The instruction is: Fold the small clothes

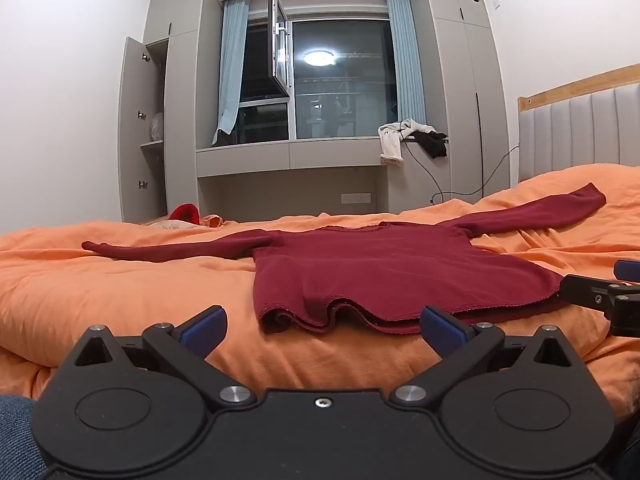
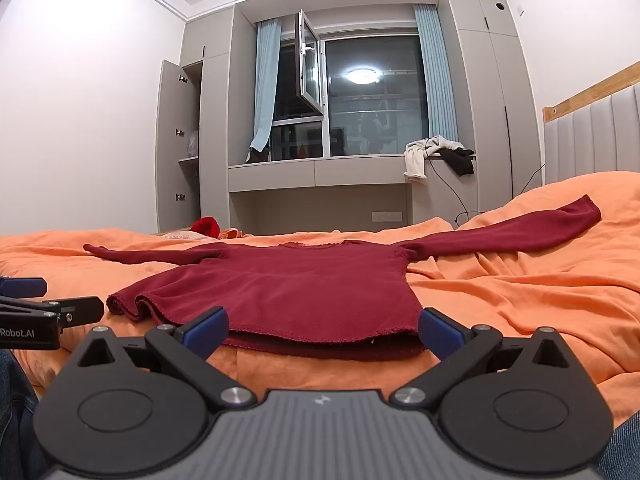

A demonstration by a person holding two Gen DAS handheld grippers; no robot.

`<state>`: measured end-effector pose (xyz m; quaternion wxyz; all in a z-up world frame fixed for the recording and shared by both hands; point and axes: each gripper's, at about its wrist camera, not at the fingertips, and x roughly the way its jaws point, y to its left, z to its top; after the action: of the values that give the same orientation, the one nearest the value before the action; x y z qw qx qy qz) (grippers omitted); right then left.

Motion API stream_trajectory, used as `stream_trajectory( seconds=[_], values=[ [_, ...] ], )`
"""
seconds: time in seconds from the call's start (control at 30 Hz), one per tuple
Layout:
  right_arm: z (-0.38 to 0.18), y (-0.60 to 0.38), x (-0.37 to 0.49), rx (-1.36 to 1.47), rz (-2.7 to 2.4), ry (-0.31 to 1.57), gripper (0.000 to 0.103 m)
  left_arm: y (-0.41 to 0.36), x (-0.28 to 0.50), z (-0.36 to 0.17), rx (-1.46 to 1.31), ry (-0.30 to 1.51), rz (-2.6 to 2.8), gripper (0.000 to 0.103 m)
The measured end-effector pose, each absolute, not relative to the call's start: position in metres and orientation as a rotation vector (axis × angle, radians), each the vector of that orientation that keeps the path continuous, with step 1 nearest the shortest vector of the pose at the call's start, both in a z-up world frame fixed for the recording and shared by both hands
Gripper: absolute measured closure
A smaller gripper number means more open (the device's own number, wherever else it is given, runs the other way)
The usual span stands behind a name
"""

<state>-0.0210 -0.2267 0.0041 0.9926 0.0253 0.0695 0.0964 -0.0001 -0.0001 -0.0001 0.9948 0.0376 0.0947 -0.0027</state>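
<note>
1. One dark red sweater (image 1: 360,268) lies spread flat on the orange duvet (image 1: 120,300), both sleeves stretched out sideways, hem towards the cameras and neckline towards the window.
2. There are two grippers. The left gripper (image 1: 322,330) has its fingers wide apart, with nothing between them; the sweater hem lies just beyond its blue pads (image 1: 204,328). The right gripper (image 2: 322,330) is likewise spread wide and holds nothing; its fingertips stand just at the near hem, without pinching it.
3. The hem's left corner is rumpled into loose waves, with a lower layer showing under the top edge; the right corner lies flatter.
4. Bare duvet surrounds the sweater on all sides, wrinkled on the right towards the grey padded headboard (image 1: 580,128). Each gripper appears at the edge of the other's view, side by side and apart.
5. One small red item (image 1: 185,213) sits at the far edge of the bed.
6. Beyond stand grey built-in wardrobes, with one wardrobe door (image 1: 138,128) open, a dark window (image 1: 344,80) with one sash swung inwards, two blue curtains, and a window ledge (image 1: 288,152) carrying one white and one black garment.
</note>
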Motion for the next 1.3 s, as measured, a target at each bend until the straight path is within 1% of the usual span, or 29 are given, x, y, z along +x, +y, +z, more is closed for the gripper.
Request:
stream_trajectory(
  seconds=[1.3],
  values=[
    [0.0047,-0.2248,-0.0206,0.048,0.190,0.146,0.000,-0.0002,0.0000,0.0000,0.072,0.198,-0.007,0.001]
  ],
)
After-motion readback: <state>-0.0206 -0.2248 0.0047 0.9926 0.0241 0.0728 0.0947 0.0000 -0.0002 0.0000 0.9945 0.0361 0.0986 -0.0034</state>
